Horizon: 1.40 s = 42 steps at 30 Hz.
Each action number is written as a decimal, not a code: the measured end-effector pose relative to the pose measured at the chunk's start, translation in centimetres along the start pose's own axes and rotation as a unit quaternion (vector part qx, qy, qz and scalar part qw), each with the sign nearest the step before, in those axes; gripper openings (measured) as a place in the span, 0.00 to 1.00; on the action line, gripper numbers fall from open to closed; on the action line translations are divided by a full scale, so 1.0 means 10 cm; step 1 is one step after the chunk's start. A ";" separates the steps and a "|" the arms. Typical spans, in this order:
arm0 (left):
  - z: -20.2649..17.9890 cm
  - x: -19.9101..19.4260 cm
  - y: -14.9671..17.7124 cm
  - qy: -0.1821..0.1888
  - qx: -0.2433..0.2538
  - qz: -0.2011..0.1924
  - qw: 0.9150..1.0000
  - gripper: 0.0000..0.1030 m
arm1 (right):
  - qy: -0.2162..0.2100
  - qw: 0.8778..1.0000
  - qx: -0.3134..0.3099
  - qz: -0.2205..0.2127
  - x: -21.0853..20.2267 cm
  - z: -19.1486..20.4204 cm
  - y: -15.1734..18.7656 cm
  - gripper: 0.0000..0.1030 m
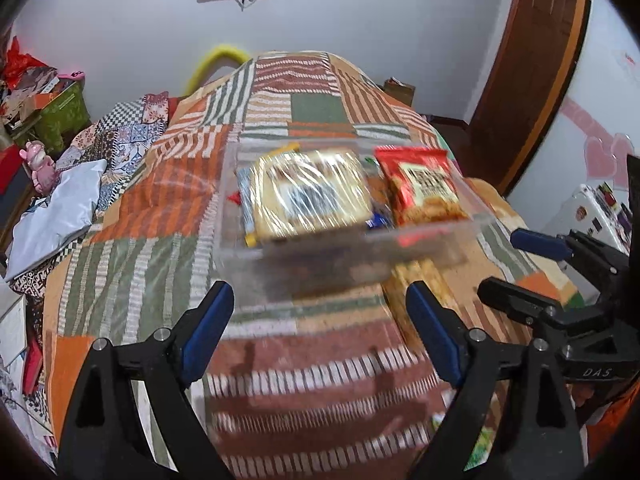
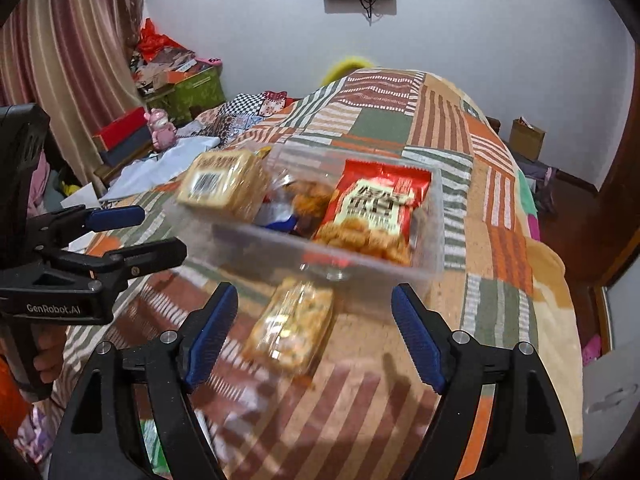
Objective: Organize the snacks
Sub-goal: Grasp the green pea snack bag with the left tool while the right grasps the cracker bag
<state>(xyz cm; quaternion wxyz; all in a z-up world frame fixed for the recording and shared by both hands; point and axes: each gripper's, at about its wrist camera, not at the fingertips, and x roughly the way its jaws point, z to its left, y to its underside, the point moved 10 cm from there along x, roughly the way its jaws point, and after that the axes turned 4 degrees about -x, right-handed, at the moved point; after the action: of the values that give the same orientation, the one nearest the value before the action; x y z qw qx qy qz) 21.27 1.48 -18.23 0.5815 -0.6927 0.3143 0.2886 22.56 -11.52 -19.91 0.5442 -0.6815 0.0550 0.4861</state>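
Note:
A clear plastic bin (image 1: 240, 248) (image 2: 436, 216) sits on the patchwork bed. It holds a clear-wrapped biscuit pack (image 1: 308, 196) (image 2: 224, 180), a red snack bag (image 1: 420, 184) (image 2: 372, 212) and smaller packets. Another clear-wrapped snack pack (image 2: 292, 324) (image 1: 416, 288) lies on the bed just in front of the bin. My left gripper (image 1: 320, 328) is open and empty, short of the bin. My right gripper (image 2: 316, 332) is open and empty, just above the loose pack. Each gripper shows in the other's view: the right one (image 1: 520, 264), the left one (image 2: 152, 232).
The patchwork blanket (image 1: 312, 112) (image 2: 380, 124) covers the bed. Crumpled bedding (image 1: 60, 208) and cluttered boxes (image 1: 60, 108) lie to the left. A wooden door frame (image 1: 528, 72) stands at the right. A cardboard box (image 2: 528, 136) sits on the floor beyond the bed.

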 end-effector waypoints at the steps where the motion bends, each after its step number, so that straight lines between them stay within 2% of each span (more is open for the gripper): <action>1: -0.04 -0.03 0.07 0.002 0.004 0.003 1.000 0.86 | 0.000 1.000 0.002 -0.001 -0.03 0.01 0.02 0.74; 10: -0.40 -0.15 0.60 0.032 0.028 0.040 0.998 0.87 | 0.010 1.000 0.023 -0.008 -0.34 -0.04 0.24 0.75; 18: -0.63 -0.12 1.02 0.060 0.034 0.084 0.994 0.87 | 0.021 0.999 0.034 -0.004 -0.40 -0.11 0.38 0.75; 26: -0.76 -0.06 1.25 0.079 0.048 0.105 0.990 0.90 | 0.017 0.999 0.034 -0.001 -0.36 -0.08 0.40 0.75; 30: -0.70 0.00 1.25 0.075 0.041 0.103 0.991 0.90 | 0.014 0.999 0.029 0.003 -0.31 -0.04 0.41 0.75; 31: -0.68 0.02 1.23 0.074 0.037 0.101 0.991 0.88 | 0.014 0.999 0.028 0.005 -0.30 -0.04 0.41 0.75; 36: -0.56 0.07 1.20 0.062 0.035 0.093 0.993 0.64 | 0.012 1.000 0.027 0.011 -0.22 -0.03 0.42 0.75; 38: -0.53 0.07 1.18 0.056 0.041 0.092 0.993 0.49 | 0.011 0.999 0.028 0.012 -0.19 -0.03 0.41 0.75; 40: -0.50 0.07 1.15 0.060 0.036 0.091 0.993 0.43 | 0.009 0.999 0.028 0.017 -0.14 -0.03 0.41 0.75; 42: -0.44 0.09 1.10 0.057 0.028 0.088 0.994 0.42 | 0.008 0.999 0.028 0.020 -0.09 -0.03 0.40 0.75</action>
<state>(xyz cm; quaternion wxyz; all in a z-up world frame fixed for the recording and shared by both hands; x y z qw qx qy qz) 13.48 -4.37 -25.06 0.5540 -0.6614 0.4144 0.2896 19.80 -13.79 -22.04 0.5527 -0.6685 0.0863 0.4901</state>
